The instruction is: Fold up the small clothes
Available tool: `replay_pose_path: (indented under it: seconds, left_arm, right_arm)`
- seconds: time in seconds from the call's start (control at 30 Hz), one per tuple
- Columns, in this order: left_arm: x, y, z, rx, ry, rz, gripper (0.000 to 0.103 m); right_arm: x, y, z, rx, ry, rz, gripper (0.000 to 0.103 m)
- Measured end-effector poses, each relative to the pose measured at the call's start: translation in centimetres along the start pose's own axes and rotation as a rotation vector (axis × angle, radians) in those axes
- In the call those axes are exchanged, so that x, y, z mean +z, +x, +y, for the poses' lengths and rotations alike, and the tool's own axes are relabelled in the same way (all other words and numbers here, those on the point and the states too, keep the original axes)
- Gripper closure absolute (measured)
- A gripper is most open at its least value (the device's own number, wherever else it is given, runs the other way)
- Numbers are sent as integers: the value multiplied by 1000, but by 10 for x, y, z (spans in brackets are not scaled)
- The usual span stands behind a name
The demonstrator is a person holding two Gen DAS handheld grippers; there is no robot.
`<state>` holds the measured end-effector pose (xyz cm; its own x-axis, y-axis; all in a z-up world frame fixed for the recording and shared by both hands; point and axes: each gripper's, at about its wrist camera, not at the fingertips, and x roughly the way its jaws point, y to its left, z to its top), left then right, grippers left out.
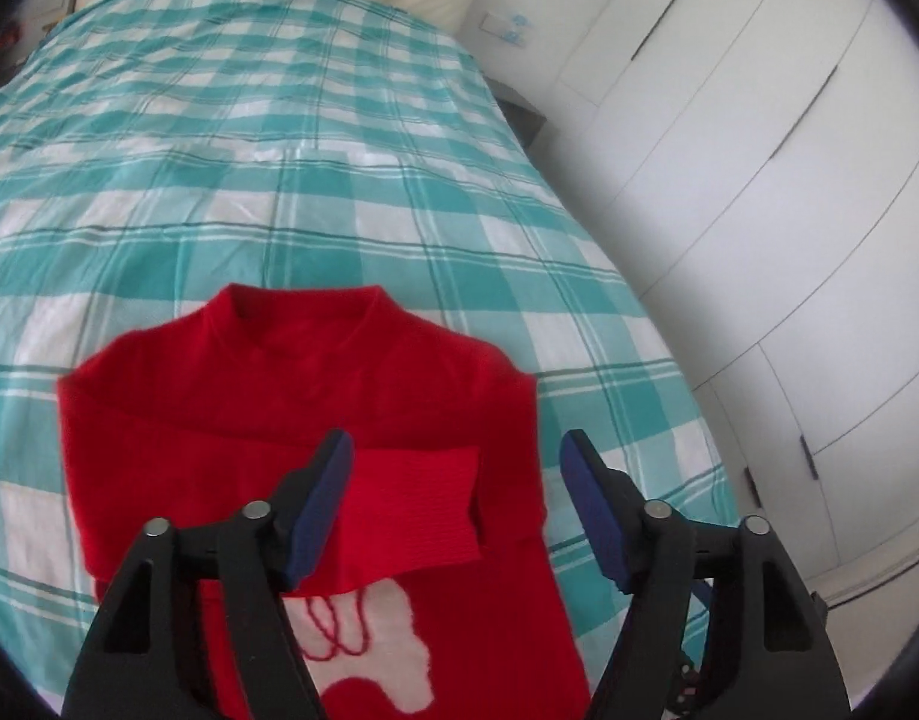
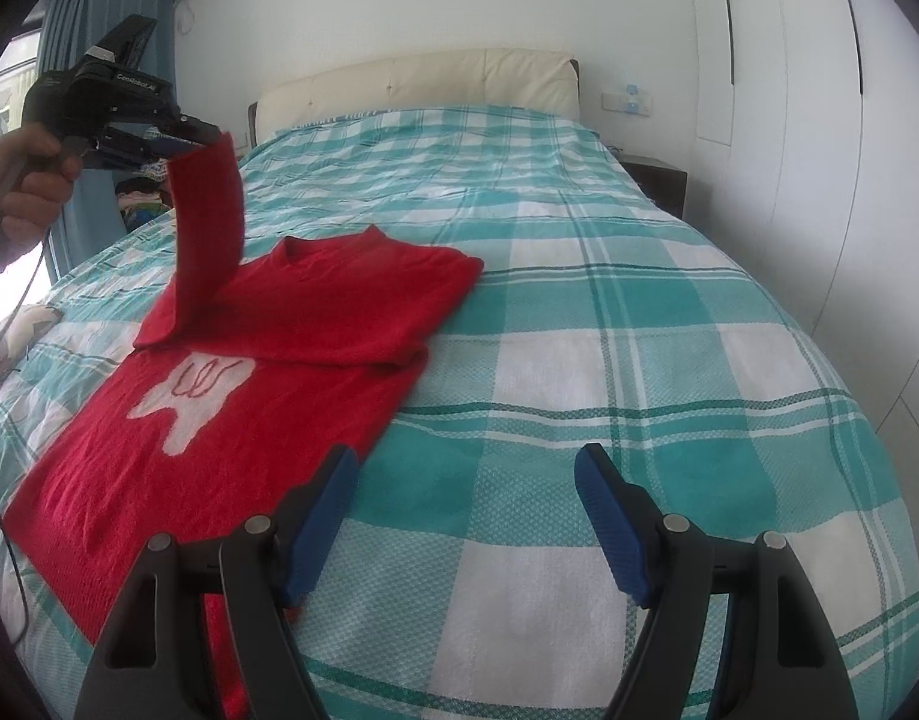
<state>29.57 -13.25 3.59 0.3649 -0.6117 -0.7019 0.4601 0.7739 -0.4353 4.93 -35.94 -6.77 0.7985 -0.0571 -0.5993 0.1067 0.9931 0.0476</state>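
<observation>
Red sweater half folded, the body fold not yet done

Teal checked bedcover (image 2: 579, 360) fills the room's bed, with white wardrobe doors (image 1: 729, 150) beside it. On it the red sweater (image 2: 219, 450) lies flat, its white motif facing up.

One sleeve is already laid across the chest. The other sleeve (image 2: 210, 228) conflicts between views: the right wrist view shows it standing up to the tip of the left gripper (image 1: 453, 450), while the left wrist view shows its cuff (image 1: 411, 498) lying on the chest. I judge the body fold remains.

The left gripper's jaws stand wide apart with nothing between them; the sweater lies just ahead and below. The right gripper (image 2: 465, 462) is also wide open and empty, with the sweater's hem just beside its left finger.
</observation>
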Motion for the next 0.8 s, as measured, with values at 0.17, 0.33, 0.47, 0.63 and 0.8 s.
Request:
replay_pose_path:
  seconds: [0.17,0.33,0.47,0.63,0.8]
  left_arm:
    - [-24,-20,22,79,-48,-15,23]
    - [-58,-77,71,356,-14,-49,10]
    - [-99,-102,115,562,-9,-40,7]
    - [-151,-102,164,665,-106,-67,7]
    - [-181,-84,207,664,-233,-128,7]
  right_arm:
    - [3,-6,-12,2,54,-19,29]
    - [5,-8,-26,16,131,-15,28]
    - [5,-11,-30,-4,140,-18,28]
    - [1,-4,-31,-44,140,-5,27]
    - [-8,10,-37,-87,153,37,27]
